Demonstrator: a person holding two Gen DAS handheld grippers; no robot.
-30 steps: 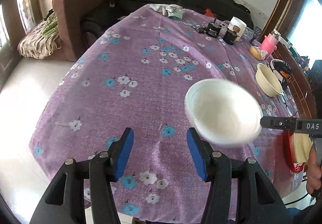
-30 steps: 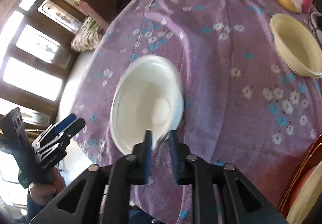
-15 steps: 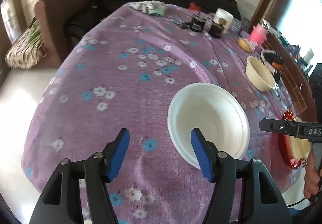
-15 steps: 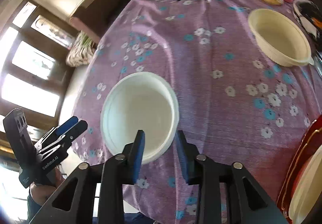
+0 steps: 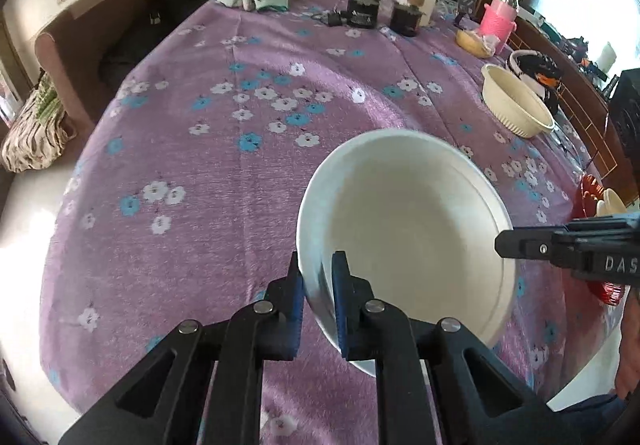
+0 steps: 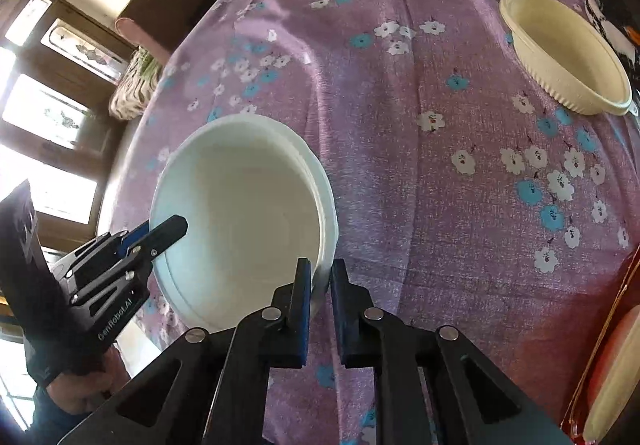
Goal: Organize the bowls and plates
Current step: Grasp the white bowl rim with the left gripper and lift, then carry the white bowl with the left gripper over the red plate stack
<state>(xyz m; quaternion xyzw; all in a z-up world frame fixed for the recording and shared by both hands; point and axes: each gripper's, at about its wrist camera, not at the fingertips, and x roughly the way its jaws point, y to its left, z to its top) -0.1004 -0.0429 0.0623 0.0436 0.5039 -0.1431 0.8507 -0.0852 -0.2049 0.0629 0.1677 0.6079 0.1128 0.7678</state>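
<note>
Both my grippers are pinching the same white bowl. Left gripper has just been closing and now has its blue pads clamped on the bowl's near-left rim, one pad inside and one outside. Right gripper has also just been closing, and its pads grip the wall on the opposite side of the bowl. The bowl is by the near edge of the table, over the purple floral tablecloth; whether it touches the cloth I cannot tell. A cream bowl sits well apart by the right edge. At the near right corner is a red tray with a pale plate on it.
</note>
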